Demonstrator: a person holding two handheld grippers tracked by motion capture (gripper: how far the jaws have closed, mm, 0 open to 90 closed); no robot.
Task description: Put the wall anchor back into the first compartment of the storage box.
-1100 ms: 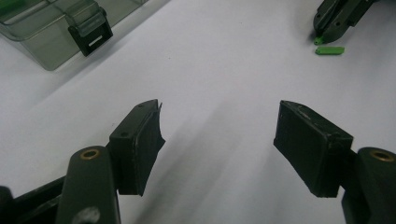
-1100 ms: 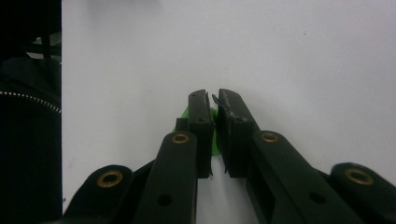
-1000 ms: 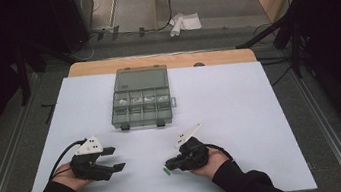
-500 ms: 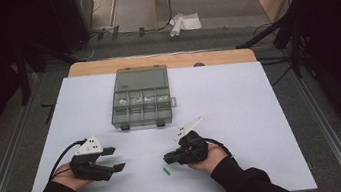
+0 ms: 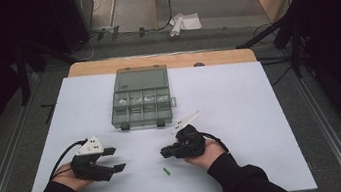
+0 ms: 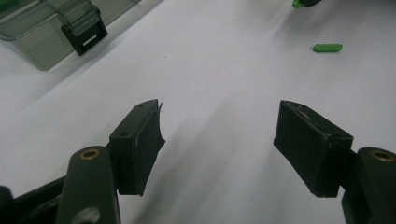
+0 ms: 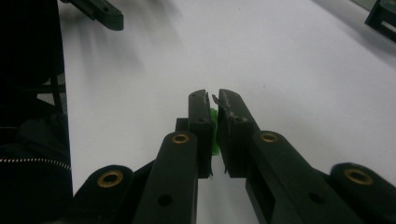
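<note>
My right gripper (image 5: 163, 152) points left over the white sheet, near the front edge. It is shut on a small green piece (image 7: 214, 131) pinched between its pads. A second small green piece (image 5: 167, 171) lies loose on the sheet just in front of it, and it lies ahead and to the right in the left gripper view (image 6: 328, 47). My left gripper (image 5: 115, 158) rests at the front left, open, with bare sheet between its pads (image 6: 140, 142). A clear compartment box (image 5: 141, 102) lies closed at the middle back.
The white sheet (image 5: 252, 115) covers a wooden table whose far edge (image 5: 213, 55) shows behind the box. The box's black latch (image 6: 85, 33) faces my left gripper. Dark stands and cables surround the table on the floor.
My right gripper has drifted slightly away from the loose green piece, up the picture. The left hand and the box have not moved.
</note>
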